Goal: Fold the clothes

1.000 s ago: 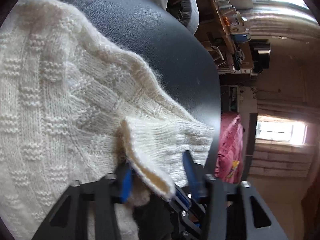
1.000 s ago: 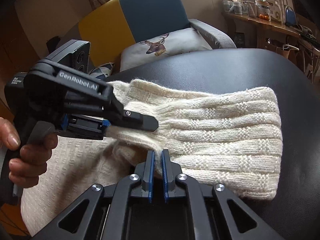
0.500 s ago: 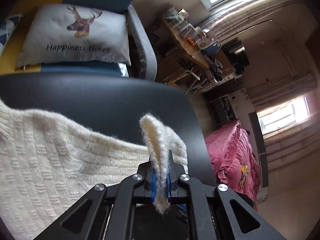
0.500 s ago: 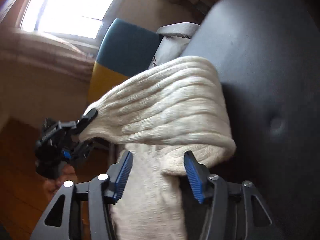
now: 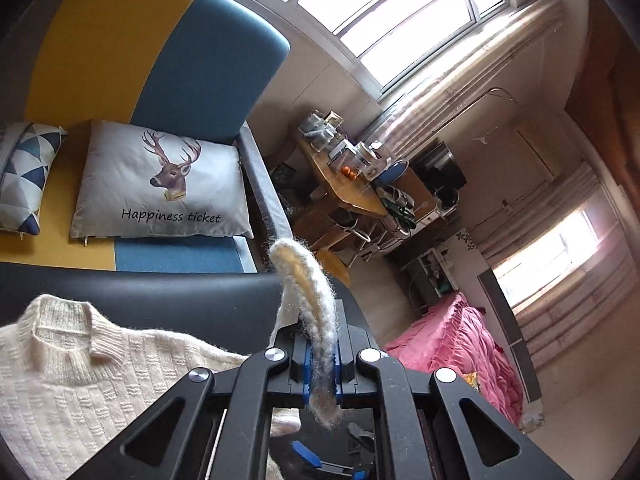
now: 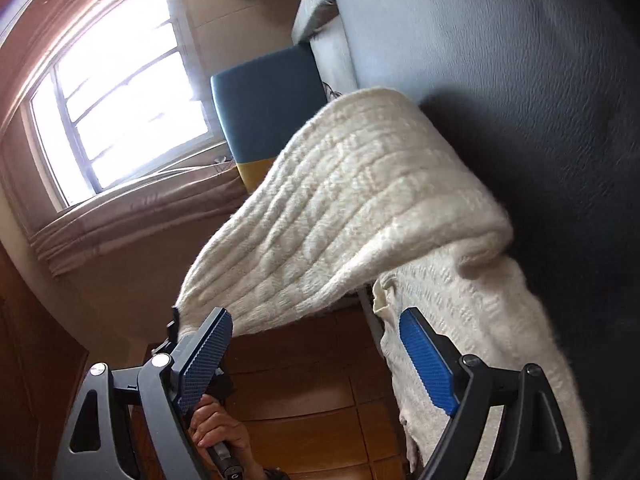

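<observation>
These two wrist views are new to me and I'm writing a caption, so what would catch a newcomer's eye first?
The cream knit sweater dominates: part of it hangs lifted off the black padded surface, and the left tongs are shut on a sleeve cuff that sticks up between them. The right tongs gape wide open, holding nothing. Behind, a deer cushion reading "Happiness ticket" sits on a blue and yellow sofa.

Left wrist view: very near its own fingers, looking over the black table (image 5: 168,296) to the sofa (image 5: 208,64) and windows. Right wrist view: tipped sideways, close over the white sweater (image 6: 360,208), facing a window. Shared: sweater, table, sofa.
</observation>
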